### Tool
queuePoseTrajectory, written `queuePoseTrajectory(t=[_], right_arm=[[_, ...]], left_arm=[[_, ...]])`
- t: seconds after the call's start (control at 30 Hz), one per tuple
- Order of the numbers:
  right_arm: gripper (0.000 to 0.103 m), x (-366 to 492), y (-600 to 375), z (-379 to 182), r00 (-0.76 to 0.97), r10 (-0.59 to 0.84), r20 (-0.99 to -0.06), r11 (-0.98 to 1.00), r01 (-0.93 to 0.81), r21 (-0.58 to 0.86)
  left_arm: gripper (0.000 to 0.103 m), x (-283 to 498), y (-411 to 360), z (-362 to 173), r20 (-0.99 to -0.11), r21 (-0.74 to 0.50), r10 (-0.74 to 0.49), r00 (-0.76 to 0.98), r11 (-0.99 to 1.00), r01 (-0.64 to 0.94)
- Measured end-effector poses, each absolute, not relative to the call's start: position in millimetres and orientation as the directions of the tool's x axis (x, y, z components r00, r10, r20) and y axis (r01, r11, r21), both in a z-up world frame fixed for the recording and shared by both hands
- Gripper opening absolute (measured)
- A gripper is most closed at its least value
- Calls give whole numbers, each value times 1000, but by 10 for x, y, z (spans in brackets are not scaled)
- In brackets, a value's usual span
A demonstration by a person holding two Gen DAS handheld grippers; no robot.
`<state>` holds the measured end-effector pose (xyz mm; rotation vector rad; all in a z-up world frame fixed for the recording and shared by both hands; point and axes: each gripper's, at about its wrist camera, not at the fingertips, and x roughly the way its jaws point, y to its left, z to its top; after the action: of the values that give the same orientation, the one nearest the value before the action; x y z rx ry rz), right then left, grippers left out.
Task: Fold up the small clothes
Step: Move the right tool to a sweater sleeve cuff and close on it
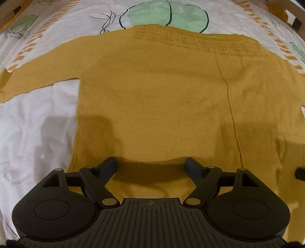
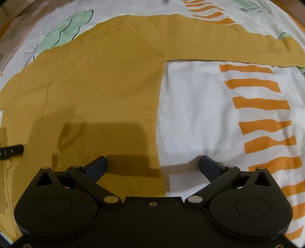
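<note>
A mustard-yellow knit sweater (image 1: 152, 91) lies flat on a printed sheet, neckline far from me, both sleeves spread out sideways. My left gripper (image 1: 151, 166) is open and empty, hovering over the sweater's near hem, left of its middle. In the right wrist view the sweater (image 2: 99, 82) fills the left half, and its right sleeve (image 2: 219, 49) stretches to the right. My right gripper (image 2: 153, 165) is open and empty over the sweater's right side edge near the hem, left finger over knit, right finger over sheet.
The white sheet (image 2: 200, 114) has orange stripes (image 2: 263, 103) on the right and green leaf prints (image 1: 167, 17) beyond the neckline. A wooden frame edge (image 1: 293, 17) shows at the far right corner. The other gripper's tip (image 2: 11, 150) shows at the left edge.
</note>
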<state>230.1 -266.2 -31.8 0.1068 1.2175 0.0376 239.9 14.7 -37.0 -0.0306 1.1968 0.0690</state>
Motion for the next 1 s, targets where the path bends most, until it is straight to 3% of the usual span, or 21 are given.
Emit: queuePoseTrajectory(t=[0.23, 0.4, 0.53, 0.67, 0.77, 1.0], right_arm=[[103, 2320, -2781, -284, 289, 171, -942, 985, -86, 152], [90, 2388, -3132, -34, 308, 218, -926, 976, -53, 212], [90, 2544, -3684, 230, 416, 118, -902, 988, 40, 147], [88, 2816, -4435, 365, 488, -1, -873, 967, 222, 123], [79, 3029, -4936, 335, 514, -120, -849, 930, 357, 84], [77, 3260, -5727, 93, 527, -268, -807, 816, 569, 100]], left_arm=[[93, 2386, 236, -401, -936, -37, -6, 353, 996, -80], [93, 2408, 198, -403, -938, -17, 6, 348, 998, -63], [91, 2402, 190, -370, -928, -7, 15, 373, 998, -59], [80, 2403, 153, -312, -901, 21, 41, 431, 998, -51], [80, 2416, 125, -279, -882, 37, 57, 468, 998, -51], [80, 2478, 114, -325, -871, 58, 79, 486, 997, -57]])
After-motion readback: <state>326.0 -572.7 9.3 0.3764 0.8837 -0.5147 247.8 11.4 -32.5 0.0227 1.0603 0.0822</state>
